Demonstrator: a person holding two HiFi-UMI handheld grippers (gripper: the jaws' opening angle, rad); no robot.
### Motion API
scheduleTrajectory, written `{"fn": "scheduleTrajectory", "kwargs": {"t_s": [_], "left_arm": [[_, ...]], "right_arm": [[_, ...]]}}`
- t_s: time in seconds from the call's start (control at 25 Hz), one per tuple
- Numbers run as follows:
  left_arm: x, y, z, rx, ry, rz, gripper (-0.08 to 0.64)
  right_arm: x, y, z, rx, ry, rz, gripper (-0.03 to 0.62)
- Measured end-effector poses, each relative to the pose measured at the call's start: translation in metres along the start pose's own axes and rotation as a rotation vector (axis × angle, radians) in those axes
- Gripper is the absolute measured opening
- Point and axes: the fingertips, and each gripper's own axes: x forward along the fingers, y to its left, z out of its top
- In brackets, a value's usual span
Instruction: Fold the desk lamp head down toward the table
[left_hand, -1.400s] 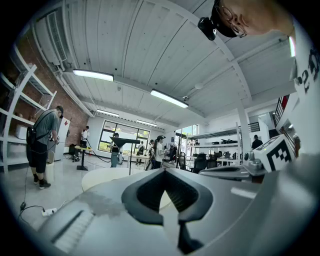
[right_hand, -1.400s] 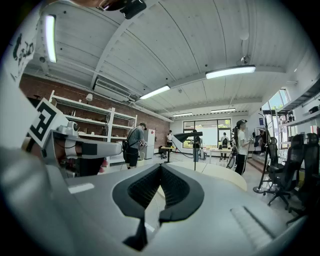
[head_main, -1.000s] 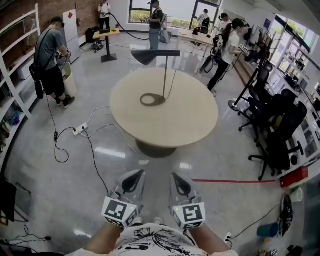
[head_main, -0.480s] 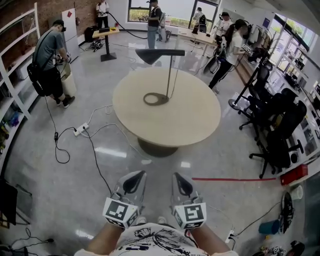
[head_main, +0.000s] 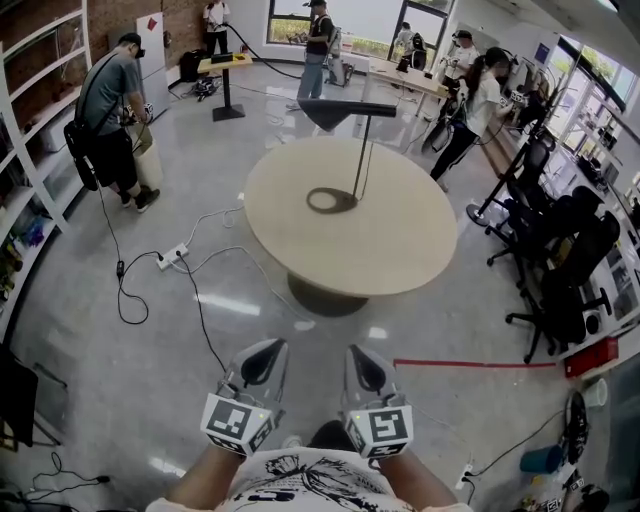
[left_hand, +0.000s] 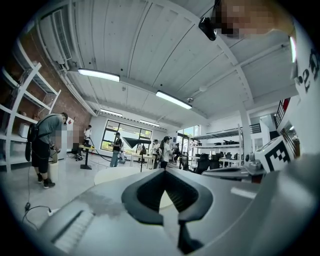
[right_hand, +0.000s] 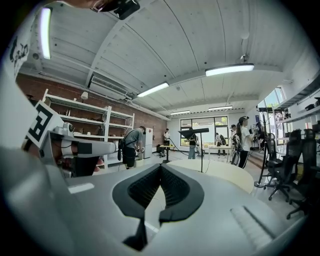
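Holding both low at 6 o'clock, side by side, tips toward 12 | left gripper (head_main: 270, 348) jaws pressed together, empty | right gripper (head_main: 356, 352) likewise | desk lamp (head_main: 358, 150) upright on round table (head_main: 400, 250) at 12 o'clock, well apart.

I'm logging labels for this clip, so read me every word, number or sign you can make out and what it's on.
Nothing reads clearly.
Marker cubes on the left gripper and right gripper: square patterns, no words.
Print on the person's shirt: too blurred.
Red sign on the white cabinet: too small.
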Motion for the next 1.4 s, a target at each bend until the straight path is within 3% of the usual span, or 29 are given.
{"fn": "scheduleTrajectory", "kwargs": {"t_s": [0.4, 1.04, 1.4], "left_arm": [[0.042, 0.032, -0.012, 0.006, 0.028, 0.035, 0.005], [0.246, 0.071, 0.008, 0.005, 0.022, 0.088, 0.005], [0.302, 0.095, 0.014, 0.004, 0.02, 0.105, 0.005]], "right_arm": [[0.052, -0.023, -0.011, 0.035, 0.014, 0.016, 0.009], [0.197, -0.164, 0.017, 0.028, 0.026, 0.113, 0.009], [0.248, -0.207, 0.021, 0.014, 0.037, 0.12, 0.009]]}}
